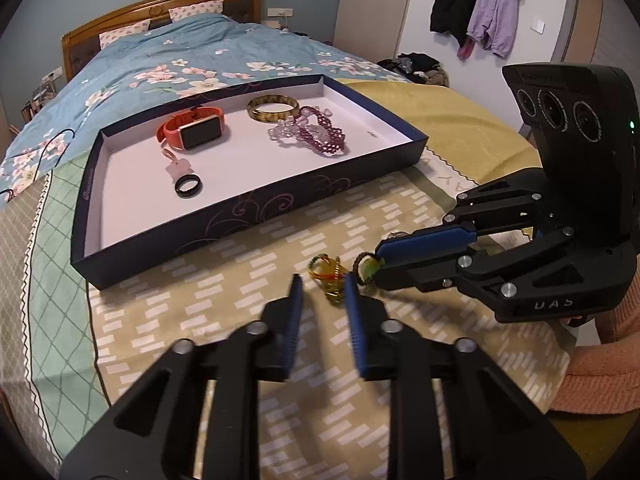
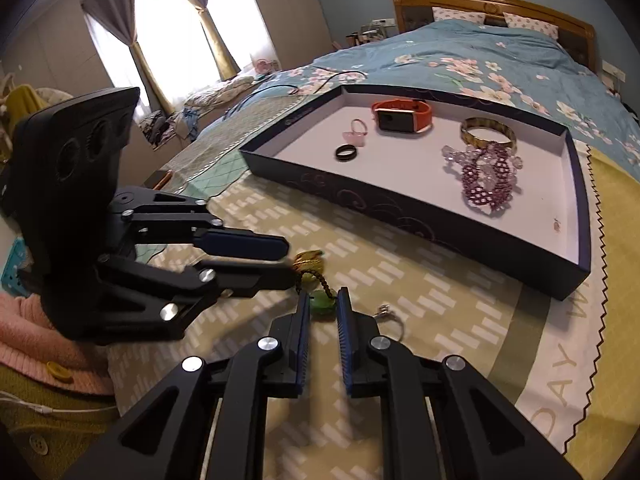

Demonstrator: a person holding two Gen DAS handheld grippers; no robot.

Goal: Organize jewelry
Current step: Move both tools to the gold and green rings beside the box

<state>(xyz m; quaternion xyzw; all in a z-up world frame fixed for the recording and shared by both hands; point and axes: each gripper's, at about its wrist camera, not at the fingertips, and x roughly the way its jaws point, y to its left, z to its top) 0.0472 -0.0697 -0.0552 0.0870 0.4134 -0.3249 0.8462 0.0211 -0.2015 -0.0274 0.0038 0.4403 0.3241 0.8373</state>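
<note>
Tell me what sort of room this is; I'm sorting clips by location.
Most likely a home bedroom: a wooden-headboard bed under a blue floral duvet, coats hanging on the wall, and a curtained window.

Both grippers are built from matte black plastic linkages, joined by round silver screws. On the left gripper (image 1: 322, 288) the fingers (image 1: 295, 312) are lined with ribbed blue pads. The right gripper (image 2: 323, 304) is made the same way; its tall black housing (image 1: 580, 120), at 3 o'clock in the left view, carries three round lenses, a green light and embossed letters. A salmon-pink knitted sleeve (image 1: 600, 376) is seen behind it.
</note>
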